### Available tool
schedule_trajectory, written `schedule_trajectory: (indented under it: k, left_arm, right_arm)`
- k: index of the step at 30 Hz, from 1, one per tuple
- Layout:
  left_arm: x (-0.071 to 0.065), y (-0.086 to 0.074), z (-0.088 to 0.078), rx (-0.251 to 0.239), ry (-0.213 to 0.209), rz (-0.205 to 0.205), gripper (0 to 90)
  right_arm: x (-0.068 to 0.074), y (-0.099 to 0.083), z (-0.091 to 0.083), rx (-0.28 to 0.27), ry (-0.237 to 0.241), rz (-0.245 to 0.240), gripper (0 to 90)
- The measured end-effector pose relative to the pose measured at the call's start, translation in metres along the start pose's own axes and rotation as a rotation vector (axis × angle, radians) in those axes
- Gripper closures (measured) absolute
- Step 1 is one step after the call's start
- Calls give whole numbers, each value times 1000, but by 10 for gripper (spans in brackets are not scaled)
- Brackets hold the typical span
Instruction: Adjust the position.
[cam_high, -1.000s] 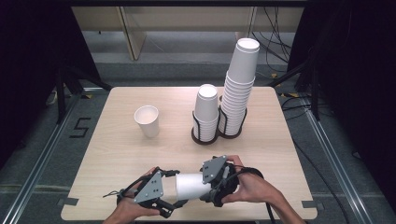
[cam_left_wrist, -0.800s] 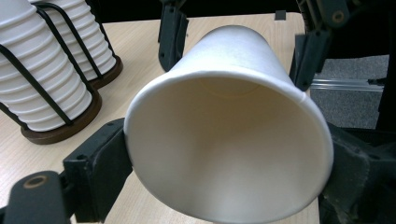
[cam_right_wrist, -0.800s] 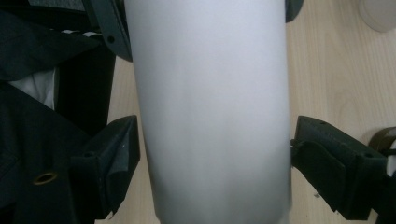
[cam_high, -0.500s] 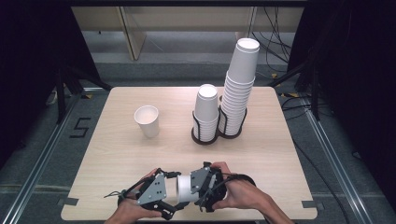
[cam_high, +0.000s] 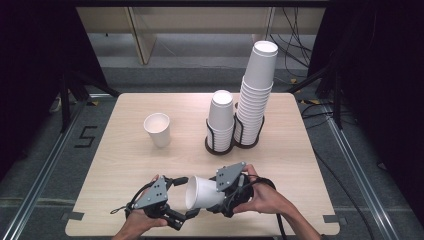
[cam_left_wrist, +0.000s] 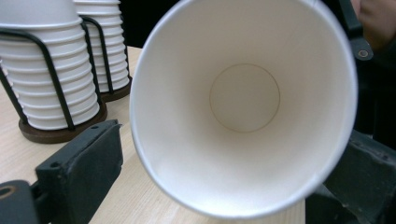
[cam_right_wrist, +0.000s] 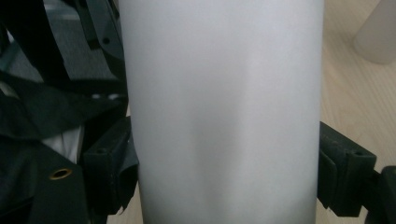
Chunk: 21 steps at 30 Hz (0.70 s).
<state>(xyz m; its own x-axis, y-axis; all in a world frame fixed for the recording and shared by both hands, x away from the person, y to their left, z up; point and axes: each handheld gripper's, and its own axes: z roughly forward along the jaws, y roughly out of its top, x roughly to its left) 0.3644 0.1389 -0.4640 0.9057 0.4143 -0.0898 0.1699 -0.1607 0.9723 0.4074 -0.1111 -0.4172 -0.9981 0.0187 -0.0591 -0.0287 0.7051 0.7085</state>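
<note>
Left hand-held gripper (cam_high: 181, 202) jaws newly apart.

Near the table's (cam_high: 125, 150) six-o'clock edge, a white paper cup (cam_high: 202, 192) lies on its side, mouth toward nine o'clock, gripped by the right gripper (cam_high: 220, 195). The left gripper (cam_high: 182, 197), jaws just opened and standing apart, flanks its rim. A lone upright cup (cam_high: 158, 129) stands toward eleven o'clock, two racked cup stacks (cam_high: 250, 100) toward one.

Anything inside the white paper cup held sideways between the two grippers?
The white paper cup looks empty: the left gripper view looks straight into its mouth, showing bare white walls and a clean round bottom. The space behind the cup is hidden by its body.
</note>
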Motion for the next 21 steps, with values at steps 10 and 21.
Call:
schedule_trajectory:
  k: [10,21]
  left_arm:
    - [0,0,1,-67,-1,-48,72]
    - [-5,3,1,-124,12,-62,39]
  right_arm:
    - [-6,-3,-3,-132,15,50,210]
    - [-2,-2,9,-155,44,55,206]
